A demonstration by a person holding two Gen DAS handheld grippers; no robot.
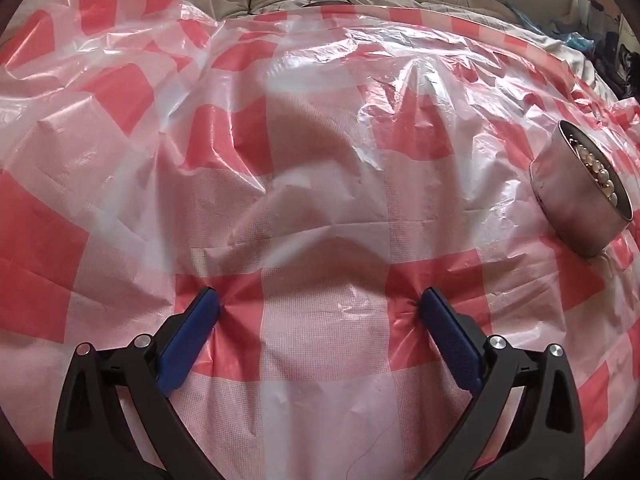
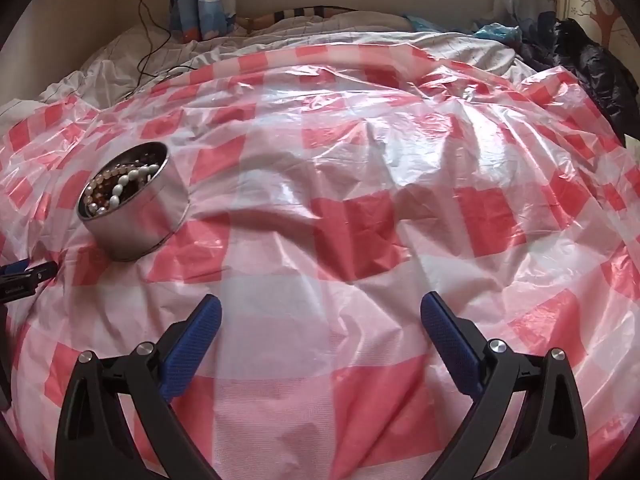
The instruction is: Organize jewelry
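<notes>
Both grippers' fingers (image 1: 188, 344) (image 2: 448, 344) spread empty above the checked sheet (image 2: 360, 220); beads fill the tin (image 2: 132, 208).

A bed (image 2: 120, 56) under checked plastic sheet (image 2: 360, 220) bearing a tin (image 2: 152, 224).

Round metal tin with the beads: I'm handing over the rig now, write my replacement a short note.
Left tongs: open, empty, tips pressing on the red-and-white checked plastic sheet.
Right tongs: open, empty, above the sheet.
Round metal tin stands upright between the two tongs, lidless, with the bead jewelry in it.
Done: no loose jewelry visible on the sheet.
Left: can't tell; check the tin.
</notes>
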